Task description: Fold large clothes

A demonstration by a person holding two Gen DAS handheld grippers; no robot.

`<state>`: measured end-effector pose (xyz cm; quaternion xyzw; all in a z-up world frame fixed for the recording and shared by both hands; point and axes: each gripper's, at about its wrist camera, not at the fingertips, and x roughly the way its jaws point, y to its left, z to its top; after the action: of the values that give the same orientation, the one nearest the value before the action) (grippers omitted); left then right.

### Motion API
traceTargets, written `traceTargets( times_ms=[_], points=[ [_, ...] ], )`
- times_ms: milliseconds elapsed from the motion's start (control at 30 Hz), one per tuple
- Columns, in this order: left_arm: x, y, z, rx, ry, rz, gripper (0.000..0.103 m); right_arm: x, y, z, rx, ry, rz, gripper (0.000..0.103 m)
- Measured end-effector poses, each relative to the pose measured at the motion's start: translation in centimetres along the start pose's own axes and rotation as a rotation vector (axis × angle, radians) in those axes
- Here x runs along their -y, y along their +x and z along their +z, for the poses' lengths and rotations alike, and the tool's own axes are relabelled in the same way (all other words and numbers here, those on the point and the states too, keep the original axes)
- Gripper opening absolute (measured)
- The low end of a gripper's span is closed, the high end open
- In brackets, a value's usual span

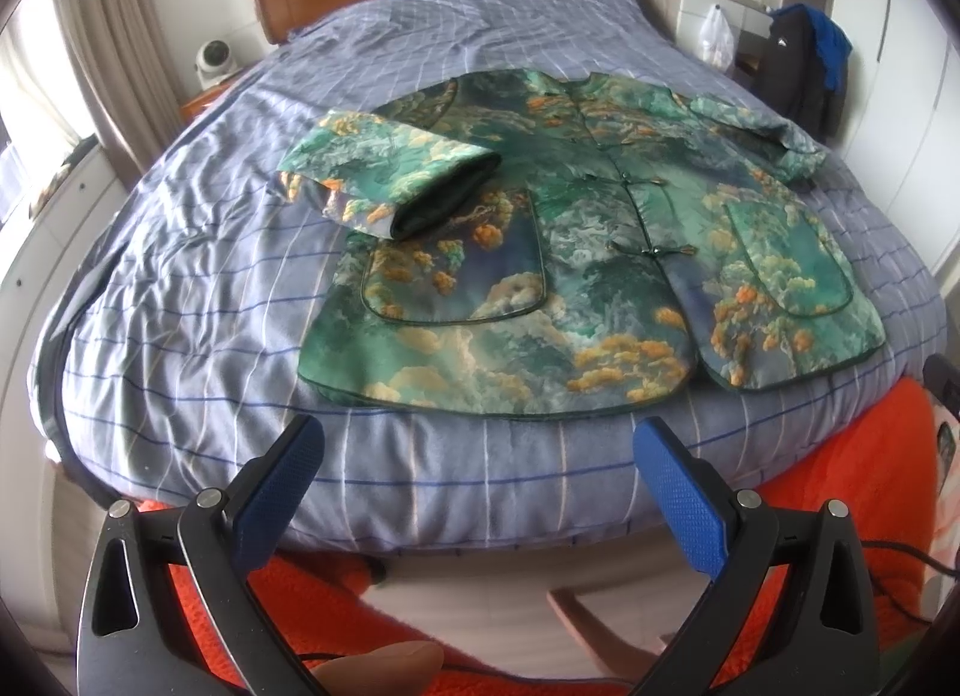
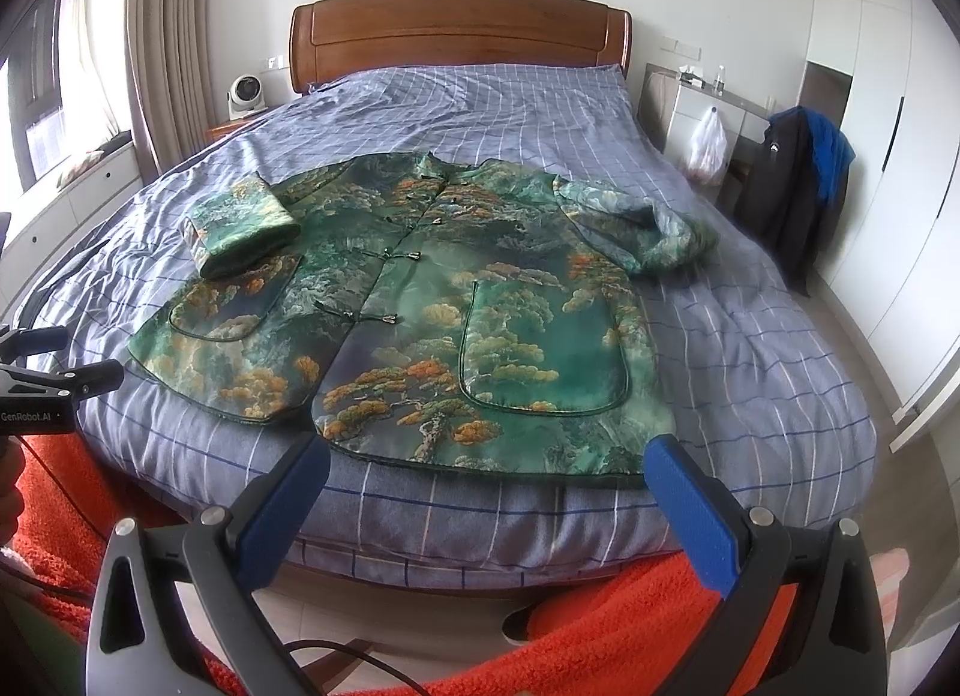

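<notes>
A green jacket [image 1: 600, 252] printed with orange trees lies front-up and buttoned on the bed, hem toward me. Its left sleeve [image 1: 384, 180] is folded inward over the chest and pocket. The right sleeve [image 2: 642, 228] lies bunched out to the side. The same jacket [image 2: 420, 312] fills the middle of the right wrist view. My left gripper [image 1: 480, 456] hangs open short of the hem, holding nothing. My right gripper [image 2: 489, 480] is also open, its blue fingers [image 2: 690, 504] just before the hem's right corner, empty. The left gripper's body [image 2: 42, 390] shows at the left edge.
The bed [image 2: 750, 348] has a blue checked cover and a wooden headboard [image 2: 456, 30]. A white fan [image 2: 243, 93] stands on the left nightstand. A chair draped with dark clothes [image 2: 798, 186] and a hanging plastic bag [image 2: 708, 147] stand at the right. Orange fleece [image 2: 600, 636] lies below the grippers.
</notes>
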<state>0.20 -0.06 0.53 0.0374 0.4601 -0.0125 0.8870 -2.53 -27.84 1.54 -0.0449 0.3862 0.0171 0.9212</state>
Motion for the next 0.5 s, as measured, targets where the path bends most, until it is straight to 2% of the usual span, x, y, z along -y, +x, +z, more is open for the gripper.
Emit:
traceTargets(
  times_ms=[500],
  points=[
    [0.09,-0.05,0.05,0.001,0.002,0.001,0.103,-0.03,-0.10,0.01,-0.004,0.004,0.001,0.103]
  ],
)
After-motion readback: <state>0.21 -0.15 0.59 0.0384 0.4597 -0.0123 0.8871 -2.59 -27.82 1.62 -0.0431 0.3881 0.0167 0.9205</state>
